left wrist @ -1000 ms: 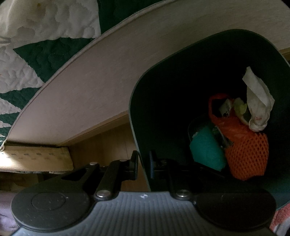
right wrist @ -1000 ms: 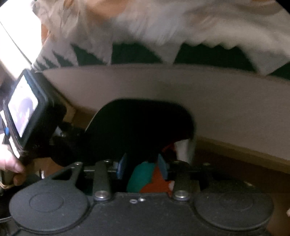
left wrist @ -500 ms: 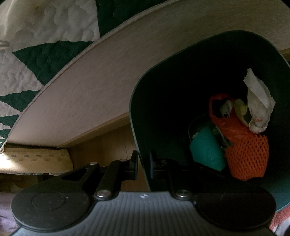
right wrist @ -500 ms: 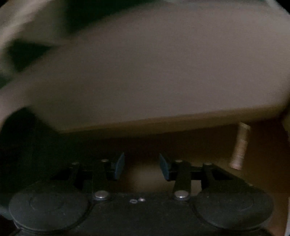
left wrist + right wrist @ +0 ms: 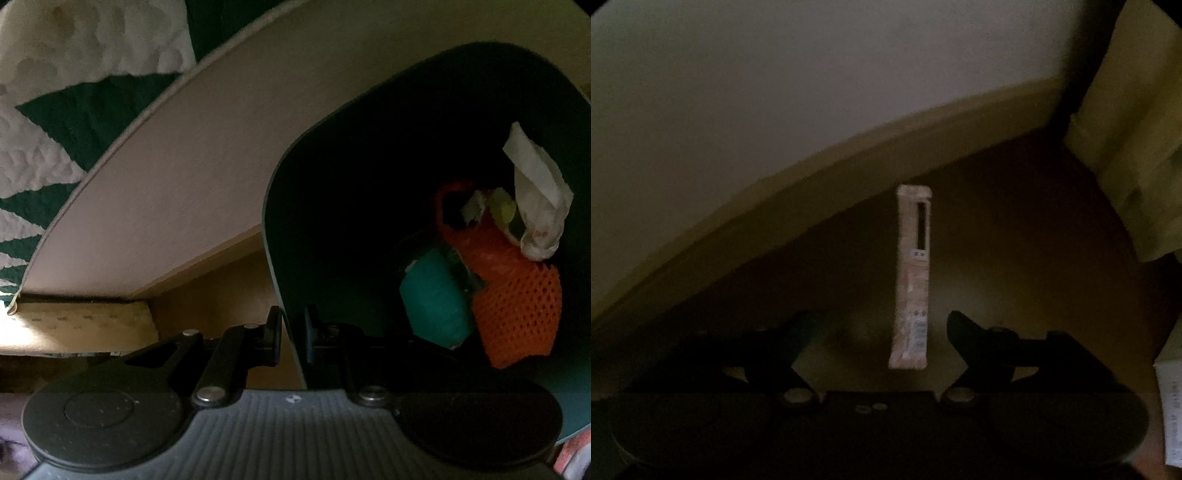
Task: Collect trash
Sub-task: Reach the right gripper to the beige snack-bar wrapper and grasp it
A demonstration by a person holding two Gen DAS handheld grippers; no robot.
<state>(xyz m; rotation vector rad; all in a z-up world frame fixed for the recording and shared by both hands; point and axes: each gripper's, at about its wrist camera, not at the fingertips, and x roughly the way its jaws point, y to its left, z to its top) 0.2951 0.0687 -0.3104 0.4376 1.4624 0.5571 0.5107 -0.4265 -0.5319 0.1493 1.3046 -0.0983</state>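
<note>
Left wrist view: left gripper [image 5: 291,334] clamped narrow on the rim of a dark green trash bin [image 5: 295,192], one finger outside the wall, the other inside. Bin tipped toward the camera, mouth open to view. Inside, toward the bottom: an orange mesh net bag [image 5: 513,295], a teal crumpled piece [image 5: 436,295] just left of it and touching, a white crumpled tissue [image 5: 535,199] resting above the net against the far wall, and a small yellowish scrap [image 5: 502,208] between tissue and net. Behind the bin, a pale curved bed-frame panel [image 5: 207,155] topped by a green-and-white quilt [image 5: 74,99]. Wooden floor [image 5: 221,291] below the panel, in shadow.

Right wrist view: dim and grainy. Right gripper [image 5: 882,332] spread wide, fingers well apart, holding nothing. Between the fingertips and slightly ahead, a narrow pale paper wrapper [image 5: 912,277] lying lengthwise on the dark floor [image 5: 1015,258], a long dark window slit near its far end and small print near its close end; not touching either finger as far as can be told. Same pale panel [image 5: 775,110] arching over the upper left. A yellowish folded cloth or board [image 5: 1126,147] at upper right, too dim to name. A white printed paper slip [image 5: 1171,410] at the right edge.
</note>
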